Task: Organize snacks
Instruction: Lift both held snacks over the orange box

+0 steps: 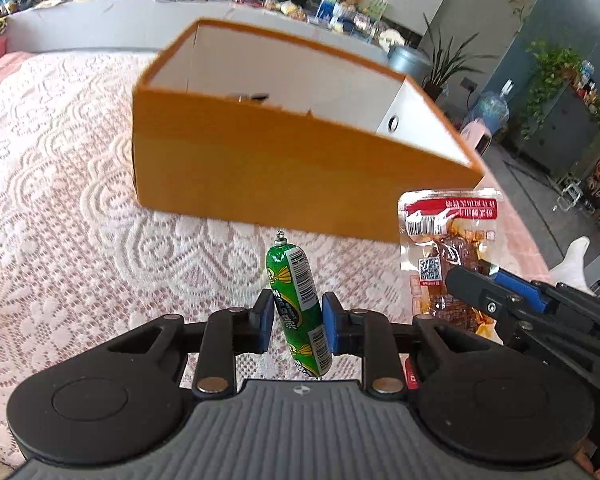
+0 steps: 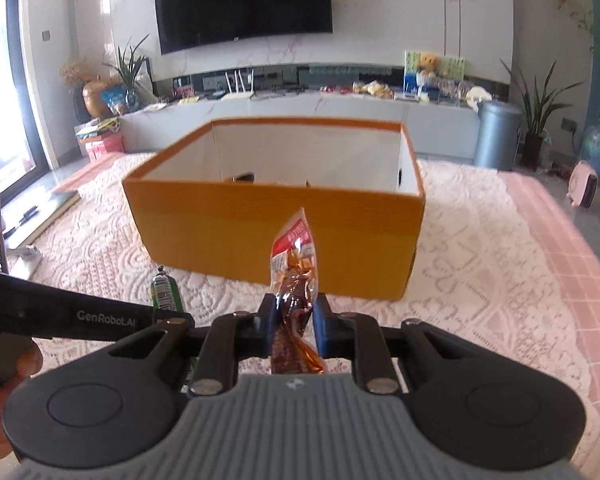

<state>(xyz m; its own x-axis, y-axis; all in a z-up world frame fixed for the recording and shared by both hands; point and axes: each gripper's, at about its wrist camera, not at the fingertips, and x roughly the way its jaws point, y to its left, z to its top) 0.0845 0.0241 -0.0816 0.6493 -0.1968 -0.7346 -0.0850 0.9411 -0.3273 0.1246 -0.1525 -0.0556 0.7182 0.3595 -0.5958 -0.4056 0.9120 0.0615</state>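
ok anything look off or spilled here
Nothing spilled or damaged. The sausage sits slightly tilted in the left gripper, and the pouch looks crumpled where the right gripper pinches it. The box stands squarely on the cloth.

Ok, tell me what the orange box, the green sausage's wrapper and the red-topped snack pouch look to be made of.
Orange box: likely cardboard, matte orange outside and white inside, with straight folded edges.
Green sausage wrapper: seemingly glossy plastic film, showing highlights, with a metal-looking clip on its end.
Snack pouch: probably thin plastic, clear below its red band, so the brown contents show; it is crinkled in the right wrist view.
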